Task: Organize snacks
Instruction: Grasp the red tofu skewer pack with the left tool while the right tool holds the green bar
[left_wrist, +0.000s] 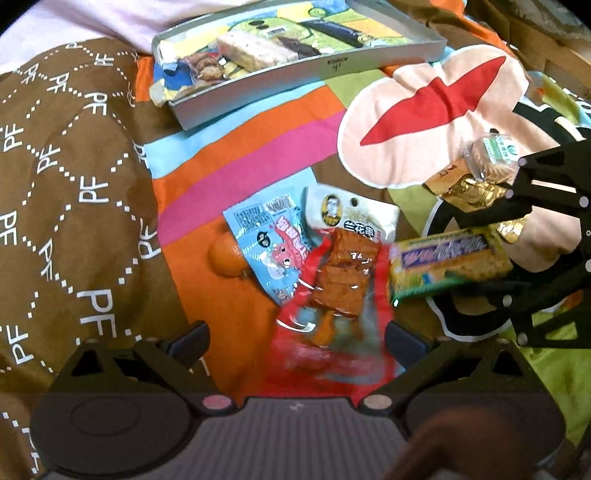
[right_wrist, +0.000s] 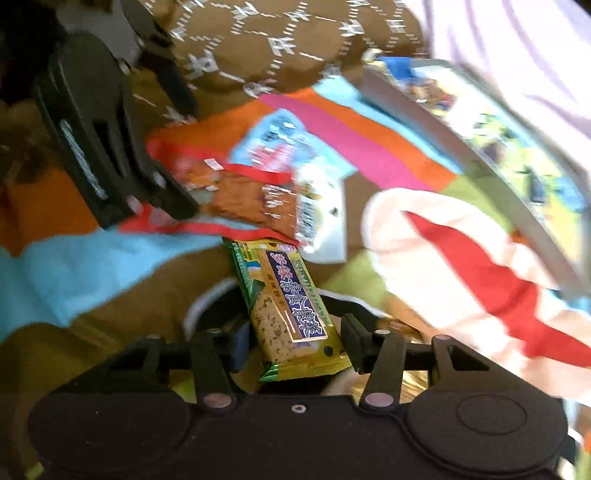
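Observation:
My left gripper (left_wrist: 299, 336) is open low over the bedspread, its fingers on either side of a red pack of brown tofu snack (left_wrist: 332, 291). A light blue packet (left_wrist: 271, 247) lies just beyond it, partly under the red pack, with an orange fruit (left_wrist: 225, 258) at its left. My right gripper (right_wrist: 295, 345) is shut on a yellow-green biscuit bar (right_wrist: 291, 314), also seen as the biscuit bar (left_wrist: 450, 264) at the right of the left wrist view. A grey tray (left_wrist: 332, 68) with several snacks in it lies at the back.
A gold-wrapped snack (left_wrist: 469, 188) and a round cookie pack (left_wrist: 491, 158) lie on the pink patch behind the right gripper (left_wrist: 517, 247). Brown patterned fabric (left_wrist: 74, 166) rises at the left. In the right wrist view the tray's rim (right_wrist: 509, 181) curves along the right.

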